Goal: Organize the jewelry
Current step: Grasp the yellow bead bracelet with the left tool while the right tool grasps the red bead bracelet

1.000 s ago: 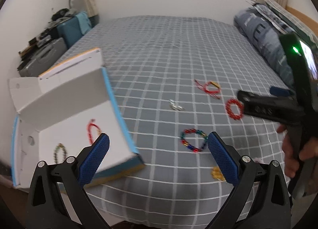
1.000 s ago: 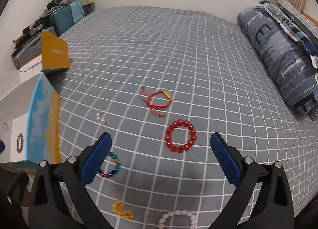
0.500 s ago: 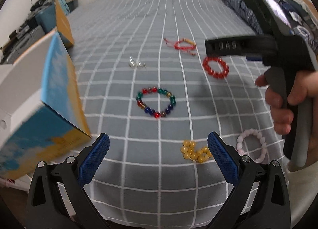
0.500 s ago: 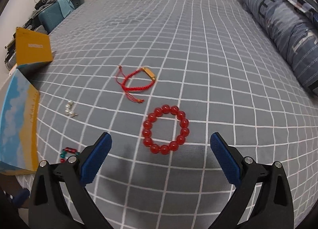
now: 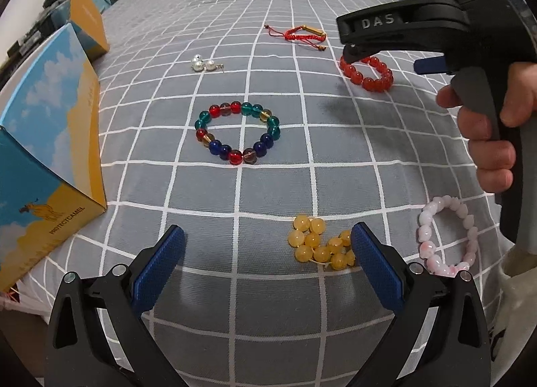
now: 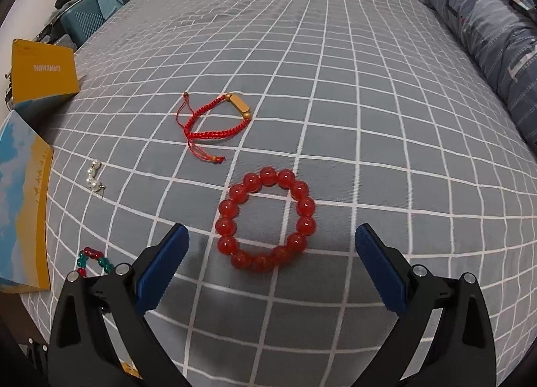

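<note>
Left hand-held gripper (image 5: 265,252) hangs low over the near edge of the grey white-checked bed (image 5: 268,185), blue pads wide apart, nothing between them. Bunched yellow bead bracelet (image 5: 320,242) lies just inside its right pad; pale pink bead bracelet (image 5: 446,239) further right by the bed edge. Blue-and-yellow printed cardboard box (image 5: 50,158) stands at the left edge of the bed. Beyond it, mid-bed, multicoloured glass bead bracelet (image 5: 238,135) lies flat in a ring. Right hand-held gripper (image 6: 272,262), held in the person's hand (image 5: 493,128), sits over the red round-bead bracelet (image 6: 266,219), jaws spread wide and empty, bracelet flat on the bed between and just ahead of the pads. Farther back: pair of white pearl earrings (image 5: 203,64) to the left, red woven cord bracelet with gold bar (image 6: 214,118) past the red beads. Folded blue patterned quilt (image 6: 486,34) along the far right.
</note>
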